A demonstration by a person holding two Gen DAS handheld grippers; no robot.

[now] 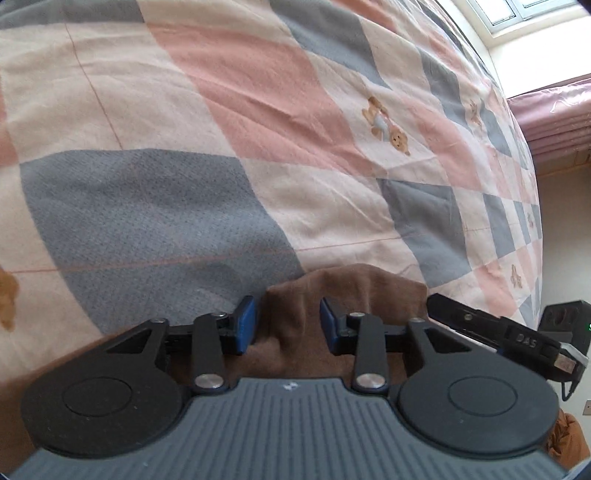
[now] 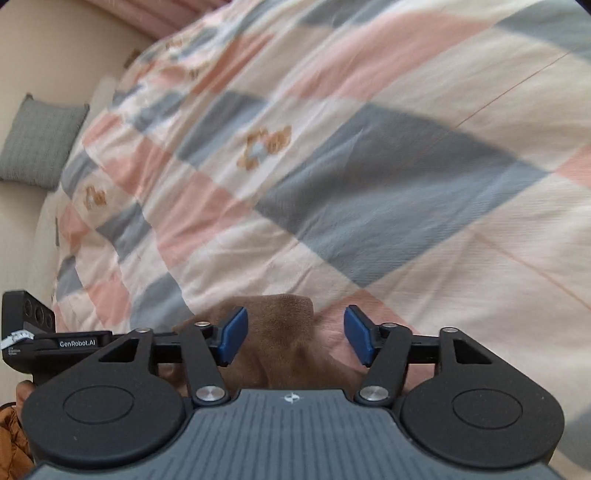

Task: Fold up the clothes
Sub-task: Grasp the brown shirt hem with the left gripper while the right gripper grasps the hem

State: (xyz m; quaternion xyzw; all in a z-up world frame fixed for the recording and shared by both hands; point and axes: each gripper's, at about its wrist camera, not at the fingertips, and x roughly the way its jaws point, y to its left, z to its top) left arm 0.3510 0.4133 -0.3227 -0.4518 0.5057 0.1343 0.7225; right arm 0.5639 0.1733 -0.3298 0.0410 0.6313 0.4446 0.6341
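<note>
1. brown soft fleece garment [image 1: 332, 295] lies bunched on the bed right in front of both our tools, and a fold of it rises up between the fingers in each wrist view.
2. our left gripper [image 1: 288, 321] has its blue-padded fingers [image 1: 245, 323] partly open, with a ridge of the brown fabric standing in the gap; the pads sit just beside the cloth on either side, and we cannot tell whether they actually press it.
3. our right gripper [image 2: 293, 334] is spread wider, its blue pads [image 2: 232, 334] well apart; the brown garment [image 2: 280, 332] sits against the left pad and fills only the left part of the gap, so nothing is clamped there.
4. under the garment we see a checked quilt in pink, grey and cream squares with small teddy bear prints [image 1: 258, 129], wrinkled and covering the whole bed.
5. in the left wrist view the other tool's black body [image 1: 517, 339] shows at the right edge, just beside the brown cloth.
6. farther out, a grey knitted cushion [image 2: 40, 144] rests at the far left of the right wrist view, and a bright window [image 1: 517, 14] sits at the top right of the left one, with pleated pink fabric [image 1: 554, 118] below it.
7. that right wrist view is blurred.
</note>
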